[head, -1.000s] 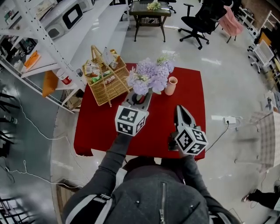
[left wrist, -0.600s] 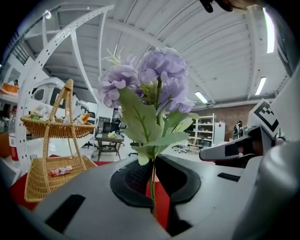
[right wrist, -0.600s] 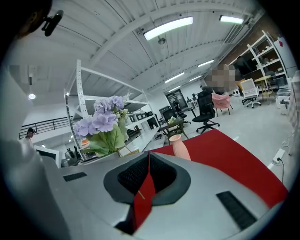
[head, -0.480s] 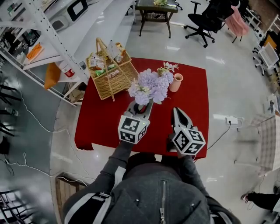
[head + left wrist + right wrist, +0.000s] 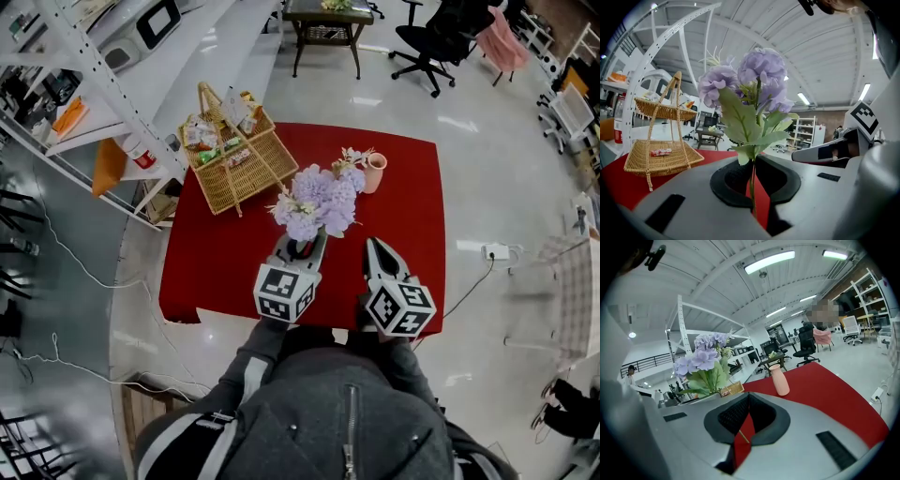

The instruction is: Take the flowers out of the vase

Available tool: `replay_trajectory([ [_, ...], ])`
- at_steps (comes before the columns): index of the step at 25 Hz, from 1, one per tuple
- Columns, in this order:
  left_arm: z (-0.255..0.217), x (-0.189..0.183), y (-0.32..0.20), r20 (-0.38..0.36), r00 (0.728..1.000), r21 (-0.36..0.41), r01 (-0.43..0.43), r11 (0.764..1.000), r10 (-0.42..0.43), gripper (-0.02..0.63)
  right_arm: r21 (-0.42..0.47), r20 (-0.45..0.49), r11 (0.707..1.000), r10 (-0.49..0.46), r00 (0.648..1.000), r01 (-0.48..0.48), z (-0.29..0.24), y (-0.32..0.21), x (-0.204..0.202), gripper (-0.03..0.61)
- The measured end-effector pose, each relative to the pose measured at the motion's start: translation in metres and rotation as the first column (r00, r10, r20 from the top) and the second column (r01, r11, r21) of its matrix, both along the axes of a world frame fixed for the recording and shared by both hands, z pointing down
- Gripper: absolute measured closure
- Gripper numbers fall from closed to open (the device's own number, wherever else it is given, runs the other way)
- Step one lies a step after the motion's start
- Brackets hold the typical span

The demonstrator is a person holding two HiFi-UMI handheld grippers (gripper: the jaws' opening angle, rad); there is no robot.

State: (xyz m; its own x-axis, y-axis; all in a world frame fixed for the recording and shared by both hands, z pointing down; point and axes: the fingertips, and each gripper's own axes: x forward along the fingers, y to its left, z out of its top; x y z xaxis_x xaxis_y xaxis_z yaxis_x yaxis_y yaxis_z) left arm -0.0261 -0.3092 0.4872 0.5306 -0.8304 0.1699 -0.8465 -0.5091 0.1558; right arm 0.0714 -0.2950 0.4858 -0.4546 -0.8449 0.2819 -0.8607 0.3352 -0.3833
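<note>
1. Over to the left gripper: it's clamped on the flowers, and its own view shows the thin green stem pinched between the dark pads.
2. The bouquet stands upright off those jaws, with purple heads on top, broad green leaves below and a pale spiky sprig at the back.
3. The flowers are clear of the vase. From the head view they hang over the red table, just beside the vase, on its left and nearer the person.
4. The pink vase stands upright on the cloth, and nothing shows at its mouth in the right gripper view.
5. The right gripper is alongside the left one, level with it and apart from it, pointing toward the vase.
6. Its jaws are drawn together at the tips. A thin pale sliver crosses the gap behind them, and I can't tell what that is.
7. The wicker basket sits at the table's far left corner with small packets inside, well apart from both grippers.
</note>
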Motion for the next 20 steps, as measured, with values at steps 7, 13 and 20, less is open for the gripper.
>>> replay_trajectory([
  [7, -0.002, 0.009, 0.004, 0.002, 1.000, 0.011, -0.021, 1.000, 0.021, 0.580, 0.007, -0.002, 0.999, -0.032, 0.999, 0.032, 0.000, 0.006, -0.007, 0.567],
  [13, -0.003, 0.012, 0.008, -0.001, 1.000, 0.006, -0.027, 1.000, 0.027, 0.580, 0.011, 0.005, 0.999, -0.039, 0.999, 0.039, -0.003, 0.007, -0.005, 0.566],
  [20, -0.002, 0.015, 0.009, 0.001, 1.000, 0.007, -0.023, 1.000, 0.023, 0.580, 0.009, 0.010, 0.999, -0.048, 0.999, 0.048, -0.001, 0.011, -0.004, 0.568],
])
